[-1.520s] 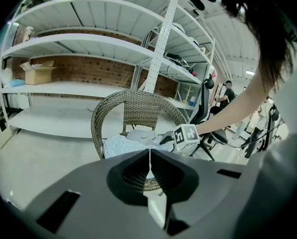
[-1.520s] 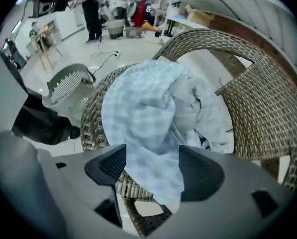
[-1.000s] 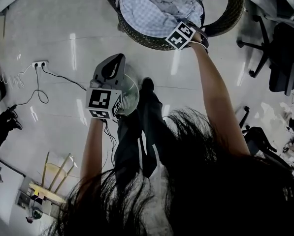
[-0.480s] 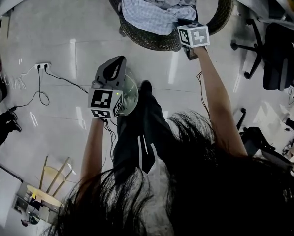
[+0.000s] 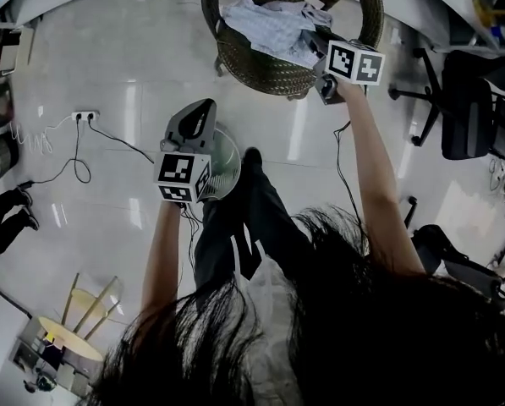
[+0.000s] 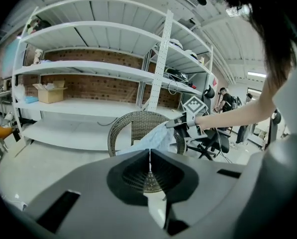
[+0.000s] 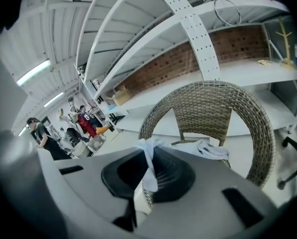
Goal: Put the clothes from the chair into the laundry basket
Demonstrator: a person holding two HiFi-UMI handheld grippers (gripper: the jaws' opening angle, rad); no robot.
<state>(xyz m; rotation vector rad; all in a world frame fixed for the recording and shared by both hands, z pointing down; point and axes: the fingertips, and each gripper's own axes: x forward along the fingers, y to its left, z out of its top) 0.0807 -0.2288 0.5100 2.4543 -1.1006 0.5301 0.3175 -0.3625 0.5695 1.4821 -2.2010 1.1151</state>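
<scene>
Clothes, a crumpled heap of pale blue and white fabric [image 5: 273, 28], lie on the seat of a round-backed brown woven wicker chair [image 5: 260, 68], and one corner of the heap is drawn up off the seat towards the chair's front right edge. The right gripper [image 5: 318, 45], with its marker cube, is over that edge. Its own view shows its jaws clenched on a thin strip of the pale cloth [image 7: 148, 166], which runs up out of the closed jaws, and the rest of the clothes [image 7: 208, 148] sit on the chair seat [image 7: 247, 113] beyond. From the left gripper view, the lifted light blue fabric [image 6: 153, 139] hangs in a slope from the right gripper [image 6: 180, 126] down to the chair [image 6: 133, 126].

The left gripper [image 5: 203, 108] is held well in front of the chair, away from the clothes. Its jaws [image 6: 149, 158] are closed to a thin seam with nothing between them. Just below it on the glossy floor stands a round, pale green ribbed container [image 5: 227, 155], apparently the laundry basket. A white power strip [image 5: 85, 116] with a black cable lies to the chair's left, and a black office chair [image 5: 468, 100] stands to its right. White metal shelving [image 6: 88, 68] rises behind the chair.
</scene>
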